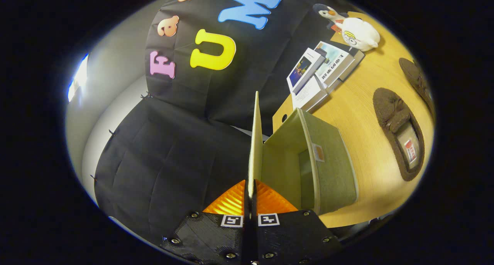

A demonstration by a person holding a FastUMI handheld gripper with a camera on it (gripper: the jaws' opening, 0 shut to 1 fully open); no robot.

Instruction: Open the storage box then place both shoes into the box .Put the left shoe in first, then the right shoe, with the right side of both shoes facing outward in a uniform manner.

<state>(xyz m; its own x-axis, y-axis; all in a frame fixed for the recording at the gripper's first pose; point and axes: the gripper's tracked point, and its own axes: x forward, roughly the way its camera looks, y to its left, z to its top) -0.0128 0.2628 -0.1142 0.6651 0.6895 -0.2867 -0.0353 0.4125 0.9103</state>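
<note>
My gripper (pixel 250 189) is shut on the thin pale lid (pixel 255 141) of the green storage box (pixel 328 168), holding the lid edge-on and raised well away from the box opening. The box stands on the wooden table (pixel 362 103) just beside my fingers, and its inside looks bare. A brown slipper (pixel 399 132) lies on the table beyond the box, with a tag showing inside it. A second brown slipper (pixel 417 80) lies farther off near the table's far side. The whole view is rolled sideways.
A stack of books (pixel 320 74) lies on the table beyond the box. Past the books sit a white plush toy (pixel 359 33) and a small penguin toy (pixel 328 13). Black cloth walls close the booth behind the table.
</note>
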